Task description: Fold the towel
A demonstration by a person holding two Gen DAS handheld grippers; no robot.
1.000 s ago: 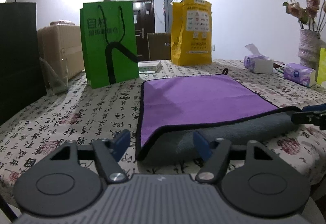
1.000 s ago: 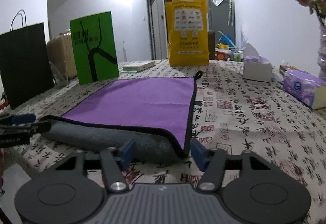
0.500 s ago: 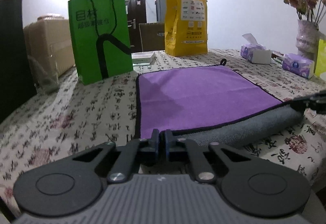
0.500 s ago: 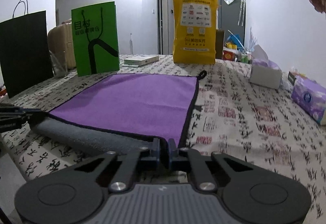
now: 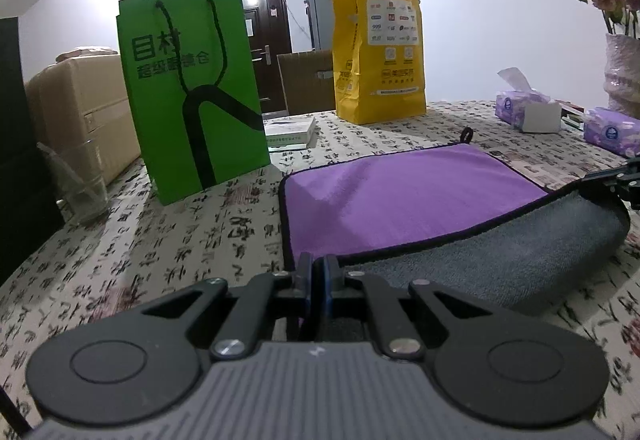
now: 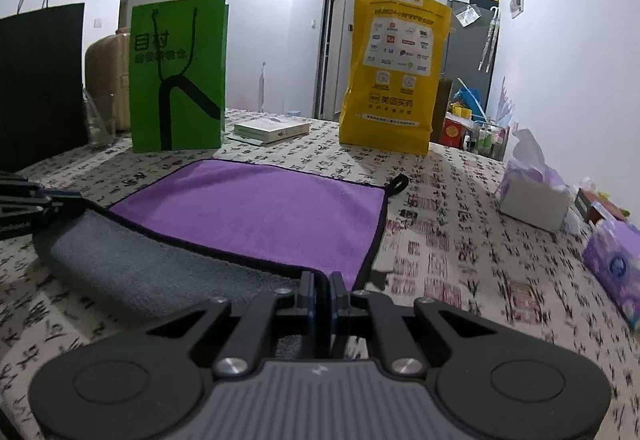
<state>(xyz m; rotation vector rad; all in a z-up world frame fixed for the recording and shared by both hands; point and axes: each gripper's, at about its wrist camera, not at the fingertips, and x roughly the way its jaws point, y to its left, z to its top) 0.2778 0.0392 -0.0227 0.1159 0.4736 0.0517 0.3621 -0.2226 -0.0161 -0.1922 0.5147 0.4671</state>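
Note:
A purple towel (image 5: 404, 196) with a grey underside and black hem lies on the patterned tablecloth; it also shows in the right wrist view (image 6: 272, 216). Its near edge is lifted and curls over, showing the grey side (image 5: 500, 252). My left gripper (image 5: 317, 268) is shut on the towel's near left corner. My right gripper (image 6: 322, 282) is shut on the near right corner. Each gripper shows at the edge of the other's view, the right one (image 5: 616, 176) and the left one (image 6: 28, 202).
A green paper bag (image 5: 192, 92) and a yellow bag (image 5: 378, 48) stand behind the towel. A black bag (image 6: 40, 80) stands at the far left. A small box (image 6: 272, 130), tissue packs (image 6: 532, 184) and a vase of flowers (image 5: 622, 72) sit around the table.
Both grippers went from open to shut on the towel's near corners. They have since lifted the near edge, so more grey underside shows.

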